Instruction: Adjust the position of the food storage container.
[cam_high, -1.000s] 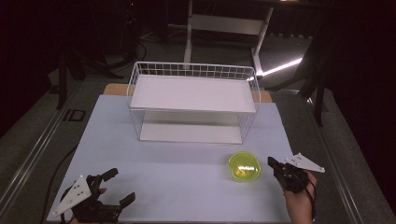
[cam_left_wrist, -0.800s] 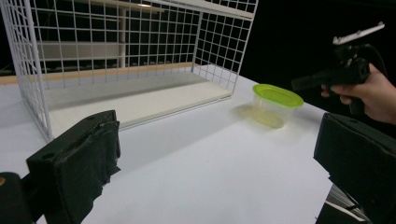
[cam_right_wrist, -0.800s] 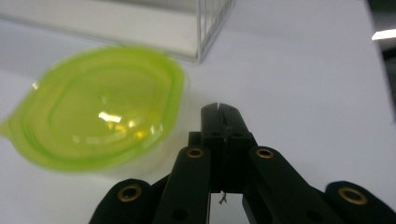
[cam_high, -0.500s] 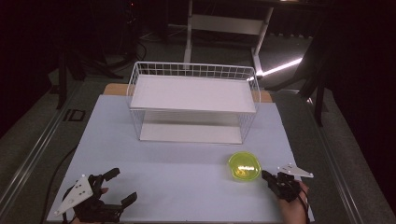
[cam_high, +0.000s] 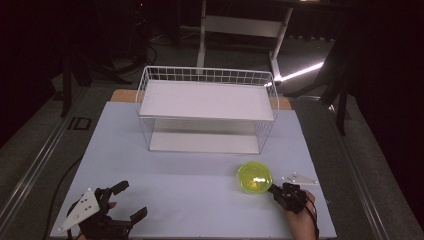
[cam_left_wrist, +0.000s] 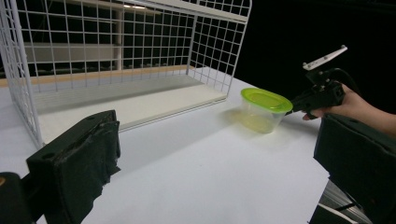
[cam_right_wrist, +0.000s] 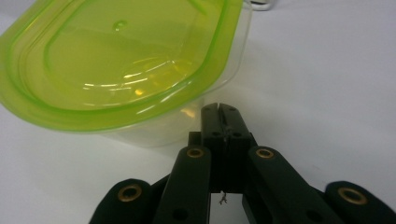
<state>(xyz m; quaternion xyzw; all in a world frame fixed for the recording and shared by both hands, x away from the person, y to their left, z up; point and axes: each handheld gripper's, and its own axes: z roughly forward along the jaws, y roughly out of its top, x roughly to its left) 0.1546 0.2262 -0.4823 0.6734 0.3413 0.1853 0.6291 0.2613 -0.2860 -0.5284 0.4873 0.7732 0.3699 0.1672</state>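
Observation:
A clear tub with a lime-green lid (cam_high: 254, 177) stands on the white table, right of centre. My right gripper (cam_high: 273, 189) lies low just to the tub's right, jaws pressed together with nothing between them. In the right gripper view the shut tip (cam_right_wrist: 219, 112) sits right under the lid's rim (cam_right_wrist: 121, 60), beside the tub's wall. The left gripper view has the tub (cam_left_wrist: 264, 109) with that gripper (cam_left_wrist: 293, 102) at its edge. My left gripper (cam_high: 129, 201) rests open at the near left of the table, its pads (cam_left_wrist: 74, 158) wide apart and bare.
A white wire rack with two shelves (cam_high: 207, 107) stands at the back middle of the table, its lower shelf (cam_left_wrist: 130, 100) open to the front. The table's right edge (cam_high: 320, 200) runs close behind my right hand.
My right gripper has dropped lower and come in leftward to the tub's rim, still shut. The left gripper and the tub have stayed put.

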